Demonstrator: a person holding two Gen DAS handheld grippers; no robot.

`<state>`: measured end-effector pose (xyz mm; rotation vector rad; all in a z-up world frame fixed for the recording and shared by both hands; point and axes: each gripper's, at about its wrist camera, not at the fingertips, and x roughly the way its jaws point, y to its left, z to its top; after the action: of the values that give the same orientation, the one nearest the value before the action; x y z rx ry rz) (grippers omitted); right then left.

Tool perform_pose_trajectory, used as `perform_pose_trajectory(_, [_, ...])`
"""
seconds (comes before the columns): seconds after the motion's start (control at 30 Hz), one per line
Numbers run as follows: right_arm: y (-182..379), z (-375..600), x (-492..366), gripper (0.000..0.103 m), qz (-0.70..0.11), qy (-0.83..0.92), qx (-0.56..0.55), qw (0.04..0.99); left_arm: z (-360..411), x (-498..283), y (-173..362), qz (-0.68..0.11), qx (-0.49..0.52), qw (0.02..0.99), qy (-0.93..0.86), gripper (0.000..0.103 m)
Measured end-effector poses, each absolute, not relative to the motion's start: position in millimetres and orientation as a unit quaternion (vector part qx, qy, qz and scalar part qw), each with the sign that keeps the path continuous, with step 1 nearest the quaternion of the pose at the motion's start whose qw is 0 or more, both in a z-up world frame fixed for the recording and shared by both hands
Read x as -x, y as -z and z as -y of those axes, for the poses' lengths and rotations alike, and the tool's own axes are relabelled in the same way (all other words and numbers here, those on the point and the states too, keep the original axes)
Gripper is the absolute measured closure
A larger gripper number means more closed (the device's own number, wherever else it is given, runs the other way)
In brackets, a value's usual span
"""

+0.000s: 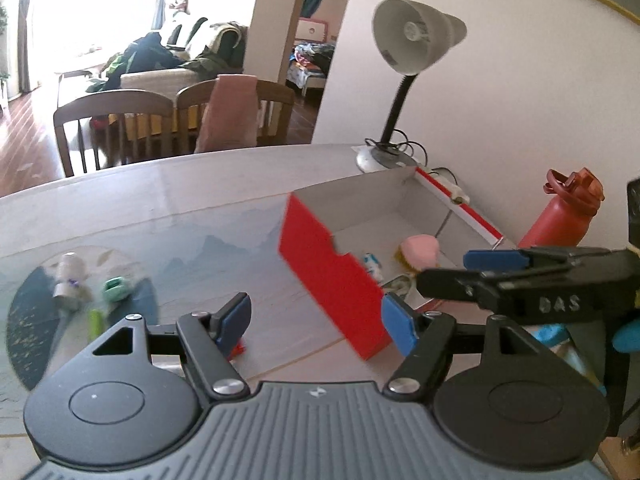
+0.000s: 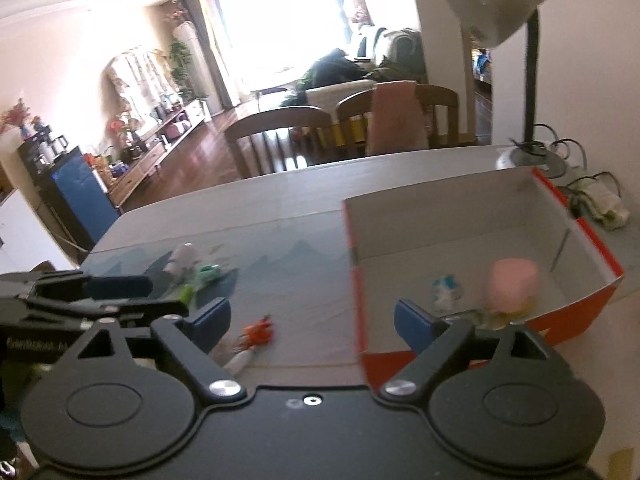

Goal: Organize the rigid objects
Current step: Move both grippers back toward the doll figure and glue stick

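Observation:
A red cardboard box (image 1: 332, 276) with a white inside stands on the table; it also shows in the right wrist view (image 2: 592, 300). A pink round object (image 1: 420, 250) (image 2: 514, 284) and a small blue-white item (image 1: 372, 264) (image 2: 446, 290) lie in it. On the mat to the left lie a white bottle (image 1: 70, 276) (image 2: 182, 258), a green item (image 1: 116, 288) (image 2: 210, 274) and a small orange toy (image 2: 260, 330). My left gripper (image 1: 316, 320) is open and empty at the box's near corner. My right gripper (image 2: 312, 320) is open and empty between the toy and the box.
A desk lamp (image 1: 412, 40) stands at the table's far right by the wall. A red water bottle (image 1: 560, 220) stands right of the box. Wooden chairs (image 1: 116, 128) line the far table edge. Cables (image 2: 592, 196) lie behind the box.

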<state>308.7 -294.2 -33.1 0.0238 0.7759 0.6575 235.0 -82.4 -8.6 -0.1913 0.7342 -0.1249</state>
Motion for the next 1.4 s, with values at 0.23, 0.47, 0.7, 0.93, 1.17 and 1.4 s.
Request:
perform_pose_trajectory(0.23, [40.5,266.9,-279.2,0.007,-0.375,-0.325,-0.014,0.868,38.8,-207.1,16.2,-0.355,0.113,0.927,0.049,0.021])
perform_pose_trajectory(0.47, [54.8,238.6,-264.8,0.007,-0.397,-0.32,-0.011,0.86,2.2,-186.3,38.6,-0.367,0.127,0.921,0.038,0.019])
perform_pose_trajectory(0.7, [77.3,211.6,-260.2,0.006,-0.426,-0.307,0.01,0.851,-22.7,-169.7,66.4,-0.374,0.124,0.919,0.025,0.008])
perform_pose_trajectory(0.93, [104.8,179.5,-263.4,0.007,-0.456,-0.291,0.041,0.84,-35.3,-166.0,93.1,-0.382,0.124,0.916,0.013,0.0])
perform_pose_trajectory(1.17, [138.9,154.3,-280.1,0.011,-0.504,-0.243,0.062,0.827,-37.6,-168.3,120.6,-0.4,0.11,0.91,-0.009,0.0])
perform_pose_trajectory(1.4, [155.1,135.9,-285.1,0.014,-0.52,-0.228,0.082,0.819,-29.6,-175.4,143.1,-0.427,0.108,0.898,-0.007,0.0])
